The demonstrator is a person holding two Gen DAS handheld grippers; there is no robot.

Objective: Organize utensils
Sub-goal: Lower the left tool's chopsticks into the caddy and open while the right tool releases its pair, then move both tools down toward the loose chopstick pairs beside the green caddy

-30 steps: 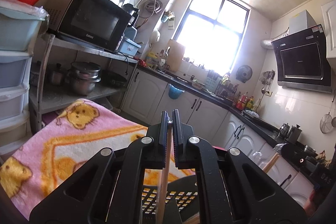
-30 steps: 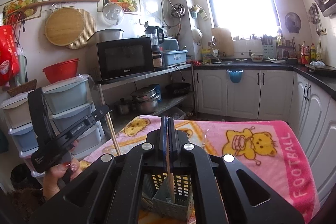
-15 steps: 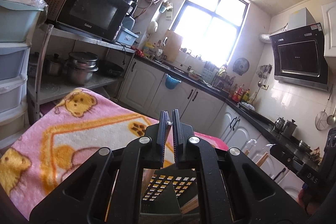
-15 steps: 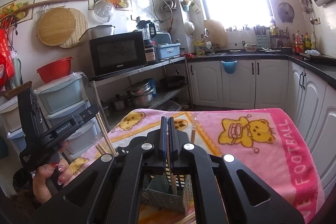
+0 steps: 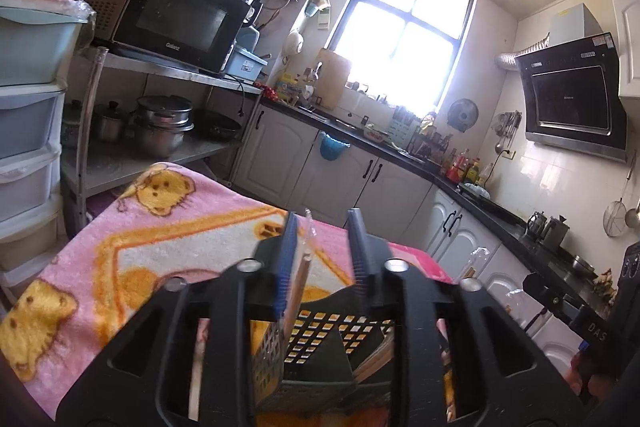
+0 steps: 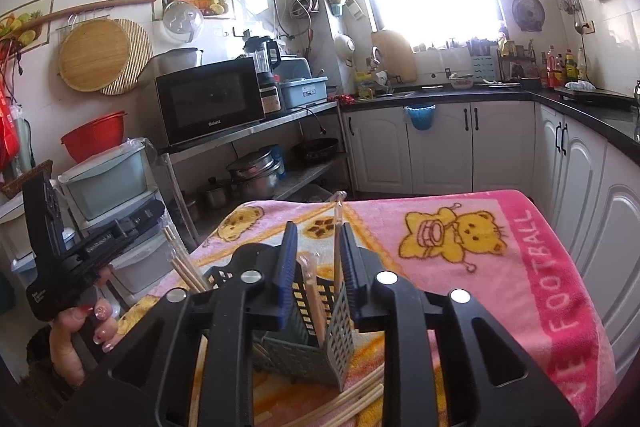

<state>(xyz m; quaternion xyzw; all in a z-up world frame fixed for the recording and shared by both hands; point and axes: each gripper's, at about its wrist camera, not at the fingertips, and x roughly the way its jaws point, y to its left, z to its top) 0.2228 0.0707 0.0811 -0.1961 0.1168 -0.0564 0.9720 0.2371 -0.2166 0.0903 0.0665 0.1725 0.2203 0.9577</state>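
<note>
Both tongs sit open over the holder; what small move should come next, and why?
Probably lift the right tongs clear and reach for the loose chopsticks on the blanket beside the holder. Its jaws are open, its chopstick already stands inside.

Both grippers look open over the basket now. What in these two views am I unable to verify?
- Utensil basket floor, left wrist view: hidden behind the left gripper.
- Where the chopstick ends inside the basket, right wrist view: hidden by the right gripper.
- Loose chopsticks on the blanket: partly covered, so their number is unclear.
</note>
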